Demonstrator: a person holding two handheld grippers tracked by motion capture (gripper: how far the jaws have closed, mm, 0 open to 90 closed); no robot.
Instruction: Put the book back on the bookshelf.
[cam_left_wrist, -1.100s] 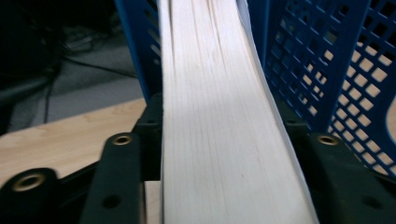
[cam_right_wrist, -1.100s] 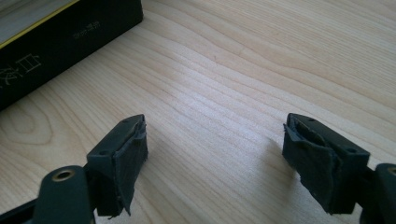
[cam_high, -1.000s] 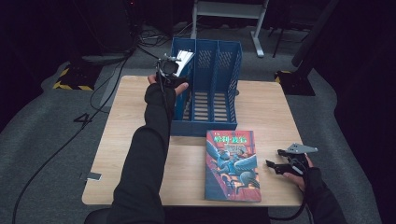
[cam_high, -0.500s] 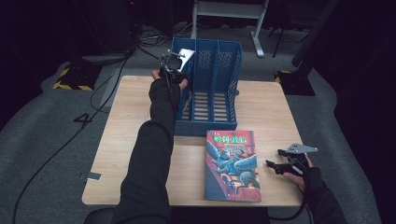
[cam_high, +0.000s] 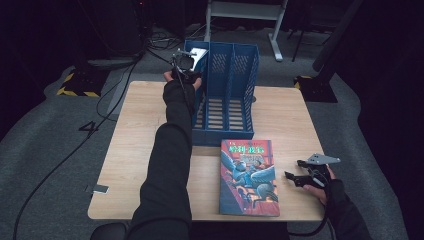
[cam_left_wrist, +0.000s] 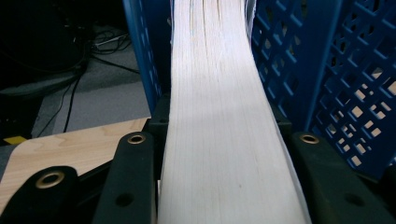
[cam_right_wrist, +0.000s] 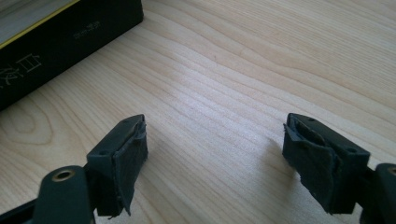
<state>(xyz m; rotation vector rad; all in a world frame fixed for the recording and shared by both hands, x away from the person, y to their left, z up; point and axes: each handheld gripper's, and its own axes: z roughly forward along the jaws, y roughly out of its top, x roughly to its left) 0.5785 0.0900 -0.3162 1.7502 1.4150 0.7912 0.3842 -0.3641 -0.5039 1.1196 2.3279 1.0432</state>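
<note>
Between the earlier pictures and now, the white-edged book (cam_high: 199, 54) has been swung from a tilt over the blue file rack (cam_high: 226, 95) to stand more nearly upright in its leftmost compartment, at the far left of the desk (cam_high: 125, 150). The left gripper (cam_high: 183, 64) has been closing over that time. In the left gripper view its black jaws stand partway open on either side of the page block (cam_left_wrist: 219, 140), tight against it, so it reads as a grip on the book. The rack's perforated blue walls (cam_left_wrist: 355, 93) rise just behind and beside the pages, which says the book is entering the slot, though how deep its lower edge sits cannot be told.

That shift suggests the filing step is nearly done for this book: it likely needs only lowering and release.

Nearer the person, a second book with an illustrated cover (cam_high: 249, 177) lies flat by the near edge of the desk, just in front of the rack. The right gripper (cam_high: 300, 172) rests on the wood near the near right corner, beside that book and apart from it, jaws wide and empty, its torn pads (cam_right_wrist: 128, 154) framing bare tabletop.
</note>
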